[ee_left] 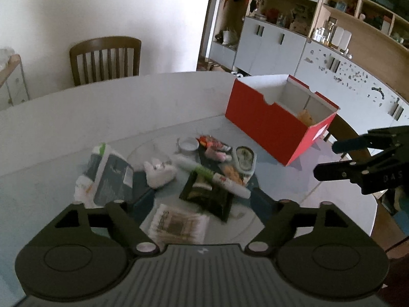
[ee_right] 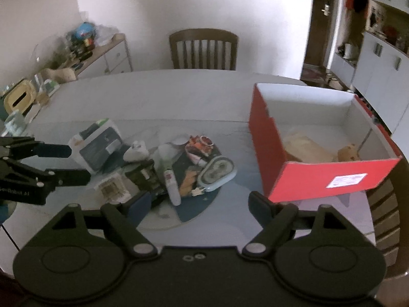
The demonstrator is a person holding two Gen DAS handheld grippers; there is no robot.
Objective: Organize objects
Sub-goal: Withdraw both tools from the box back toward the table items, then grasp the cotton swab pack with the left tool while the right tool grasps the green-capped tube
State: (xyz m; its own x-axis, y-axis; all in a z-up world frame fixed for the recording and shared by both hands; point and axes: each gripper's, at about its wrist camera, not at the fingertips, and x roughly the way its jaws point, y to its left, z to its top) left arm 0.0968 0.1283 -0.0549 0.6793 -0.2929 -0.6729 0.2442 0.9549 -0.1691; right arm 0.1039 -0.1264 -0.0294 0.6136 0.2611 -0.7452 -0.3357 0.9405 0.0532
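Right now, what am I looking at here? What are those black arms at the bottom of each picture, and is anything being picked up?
There is no robot here: a person holds a two-fingered claw in each hand, and a wide-angle camera on each claw looks forward along its fingers. One picture comes from the left claw, the other from the right claw; the black arms at the bottom are the claw's own fingers. Each claw also shows at the edge of the other's picture.

On the table lies a pile of small things: a grey packet, a white tube, a white plush toy, an oval blue-rimmed tin and some snack packs. To the right stands an open red box with a few brownish items already inside.

Both claws stand open and hold nothing.
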